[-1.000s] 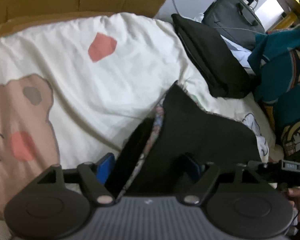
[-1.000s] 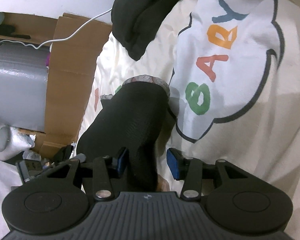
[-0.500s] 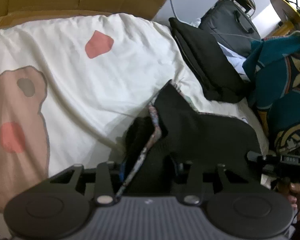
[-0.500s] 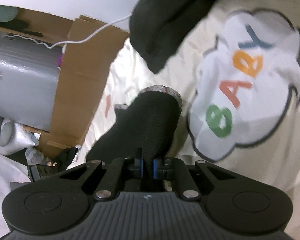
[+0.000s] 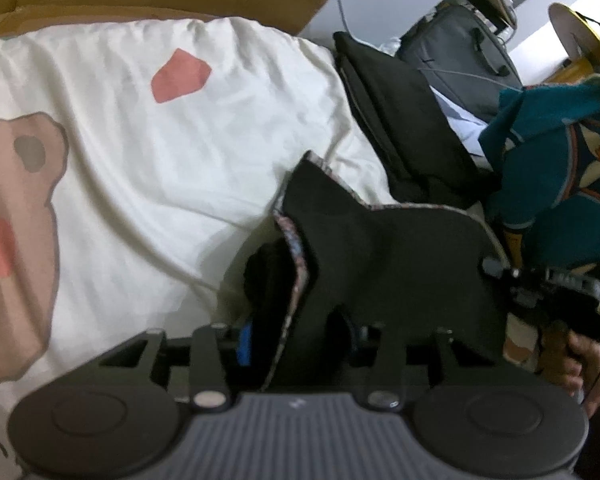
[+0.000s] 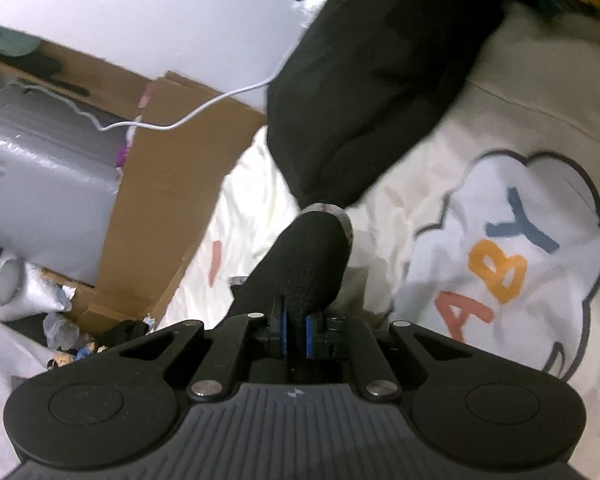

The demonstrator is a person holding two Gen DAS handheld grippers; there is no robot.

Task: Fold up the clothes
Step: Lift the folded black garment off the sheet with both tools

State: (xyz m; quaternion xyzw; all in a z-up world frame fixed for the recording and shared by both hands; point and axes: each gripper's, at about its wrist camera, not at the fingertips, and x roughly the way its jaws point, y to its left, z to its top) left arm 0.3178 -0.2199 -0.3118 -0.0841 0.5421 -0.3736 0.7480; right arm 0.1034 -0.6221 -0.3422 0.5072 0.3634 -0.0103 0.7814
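1. A small black garment (image 5: pixel 384 256) with a thin patterned trim along its edges is held up just above a cream bedsheet (image 5: pixel 220 128), stretched between two handheld grippers.
2. The left gripper (image 5: pixel 300 338) has its blue-padded fingers (image 5: pixel 244 340) on either side of a bunched fold of the black garment. Its jaws closed and then eased slightly wider in the last moment. The cloth hides one pad, so a firm pinch cannot be confirmed.
3. The right gripper (image 6: pixel 296 334) has its jaws nearly together, clamped on a thin fold of the same garment (image 6: pixel 300 264), which rises away from the pads as a rounded flap. These jaws closed onto the cloth during the last second.
4. In the left view, the right gripper (image 5: pixel 556 284) and the person's hand (image 5: pixel 568 364) holding it appear at the right edge, at the garment's far end.
5. The bedsheet shows a brown bear print (image 5: pixel 16 216), a red patch (image 5: pixel 180 80) and a cloud with coloured letters (image 6: pixel 508 272).
6. A larger folded black garment (image 5: pixel 400 120) lies beyond on the sheet, beside a teal patterned cloth (image 5: pixel 560 168).
7. Cardboard (image 6: pixel 160 208), a white cable (image 6: pixel 204 112) and a grey case (image 6: pixel 40 184) stand beside the bed.
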